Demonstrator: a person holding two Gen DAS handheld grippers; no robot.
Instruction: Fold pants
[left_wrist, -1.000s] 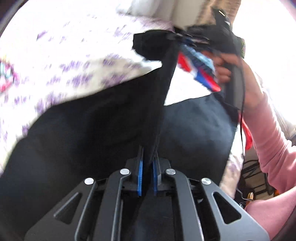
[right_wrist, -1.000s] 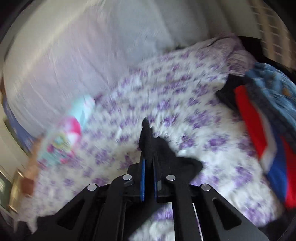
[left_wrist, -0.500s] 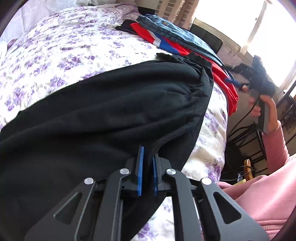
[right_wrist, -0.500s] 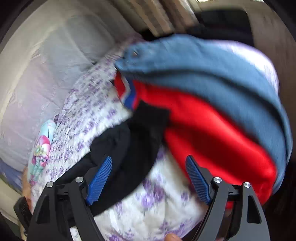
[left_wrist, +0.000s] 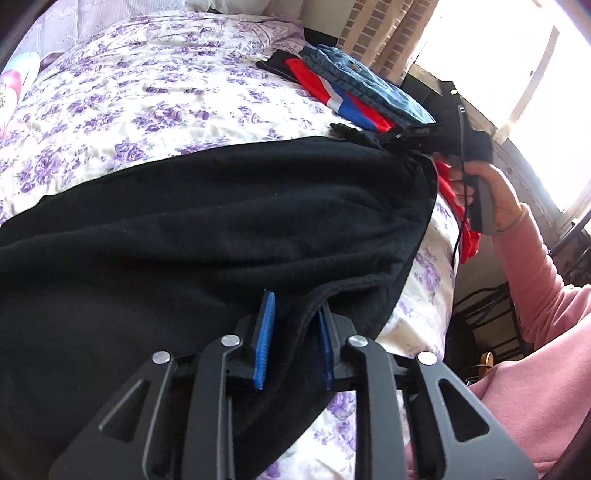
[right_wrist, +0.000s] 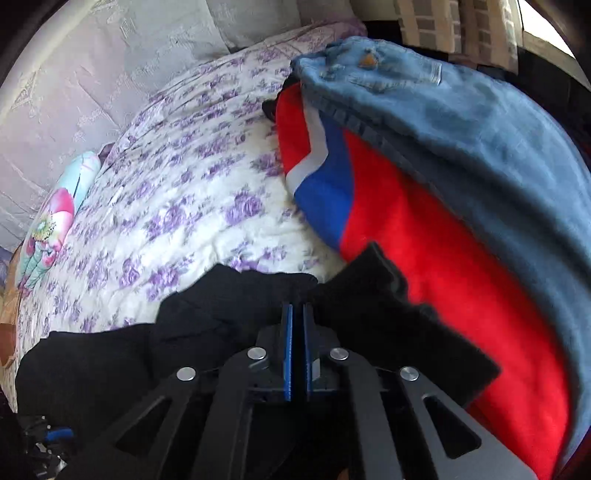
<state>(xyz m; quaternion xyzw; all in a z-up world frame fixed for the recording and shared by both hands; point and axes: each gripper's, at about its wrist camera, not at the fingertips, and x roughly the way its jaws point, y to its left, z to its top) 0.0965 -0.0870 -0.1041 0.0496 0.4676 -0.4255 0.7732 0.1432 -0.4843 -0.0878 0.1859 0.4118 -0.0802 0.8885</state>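
Black pants (left_wrist: 221, 229) lie spread across a bed with a purple-flowered cover (left_wrist: 155, 96). My left gripper (left_wrist: 293, 306) is part open, with the pants' near edge lying loose between its blue pads. My right gripper (right_wrist: 297, 314) is shut on the far corner of the black pants (right_wrist: 229, 314), next to the stack of clothes. It also shows in the left wrist view (left_wrist: 413, 134), held by a hand in a pink sleeve.
A stack of folded clothes lies at the bed's right side: blue jeans (right_wrist: 461, 122) on top of a red, white and blue garment (right_wrist: 424, 258). A colourful pillow (right_wrist: 51, 221) lies at the far left. A window and brick wall (left_wrist: 384, 33) stand behind.
The pants came down from hanging in the air to lie flat on the bed. My right gripper opened, then shut on the pants' corner. My left gripper's pads have parted.
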